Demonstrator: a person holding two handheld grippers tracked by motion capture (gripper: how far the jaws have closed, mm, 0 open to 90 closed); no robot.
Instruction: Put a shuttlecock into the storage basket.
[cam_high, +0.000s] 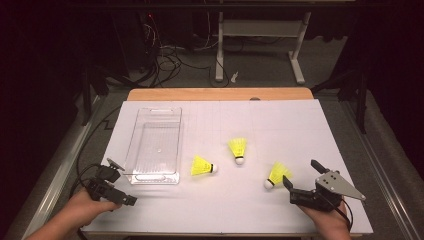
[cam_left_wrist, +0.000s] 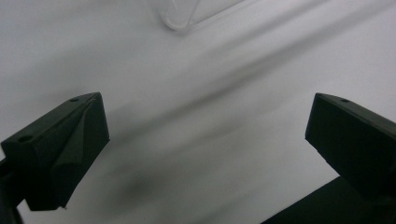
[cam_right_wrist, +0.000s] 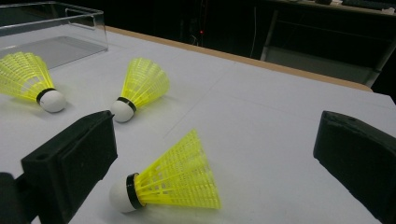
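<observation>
1. Dim room with cables and desk legs behind; white table (cam_high: 300, 130) with wooden far edge, clear bin (cam_high: 154, 145) lying at left.
2. Three yellow shuttlecocks on the white surface: nearest shuttlecock (cam_high: 276, 175) just ahead and left of the right gripper (cam_high: 300, 181); middle shuttlecock (cam_high: 238, 150) and left shuttlecock (cam_high: 202, 166) farther off, toward the bin.
3. Right gripper: jaws spread wide, nothing between the pads, resting low at the near right edge.
4. Key relation: in the right gripper view, nearest shuttlecock (cam_right_wrist: 173, 179) lying on its side between the two jaws, closer to the left one; white cork end pointing toward the camera and left, skirt flaring away to the right. Long axis thus running roughly across the jaw gap at a slant, probably not square to it.
5. Judged need: short forward advance, with slight wrist turn so pads meet the skirt or cork squarely.
6. Left gripper (cam_high: 120, 182): jaws apart, empty, near the bin's near corner; left gripper view blurred, bin corner (cam_left_wrist: 187, 14) barely made out.
7. Right hand clearly nearer to the nearest shuttlecock; left hand well apart from it.
</observation>
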